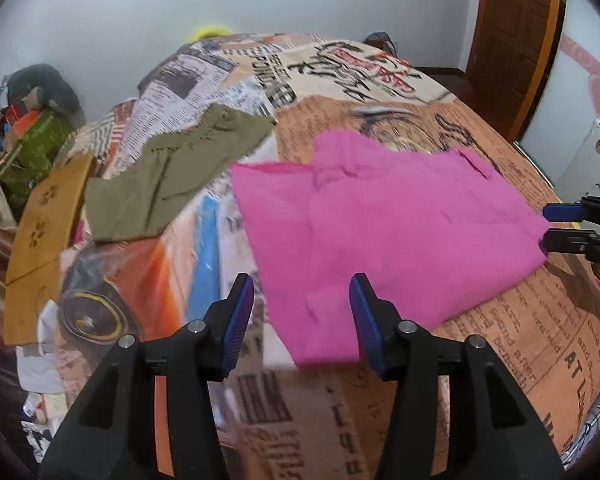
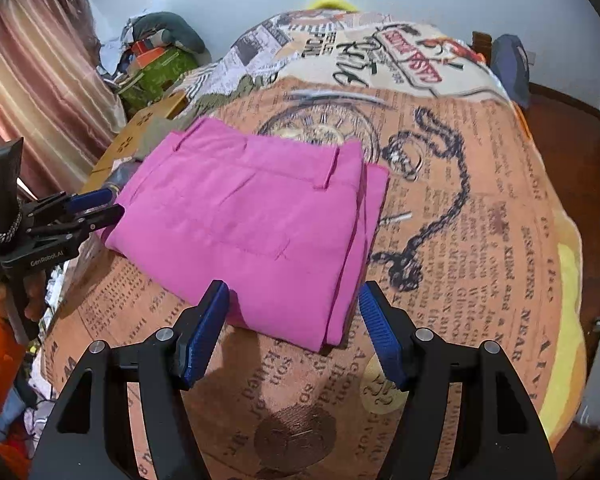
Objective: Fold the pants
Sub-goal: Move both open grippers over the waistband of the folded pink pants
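Pink pants (image 2: 256,216) lying folded into a compact, roughly rectangular stack on the bed (image 2: 480,216), over a newsprint-patterned cover. Waistband with belt loops along the far edge in the right wrist view; layered fold edges stacked at 3 o'clock of the bundle. Stack sitting flat, a few soft creases near the far edge in the left wrist view.

Left claw (image 1: 302,300) spread, nothing between the pads, poised over the near corner of the pants; contact with the cloth not evident. Right claw (image 2: 294,312) spread likewise, empty, hanging above the near edge of the stack. Each claw visible to the other at the opposite short side of the bundle.

Olive garment (image 1: 168,176) lying at 10 o'clock of the pants, apart from them. Wooden board (image 1: 48,216) further out toward 9 o'clock.

Handling judgement: thin woven cloth, light, limp, not fragile, layers likely to slide over one another if dragged. Best hold probably at two corners of one short edge, pinching all layers together, waistband side firmer than the leg side.
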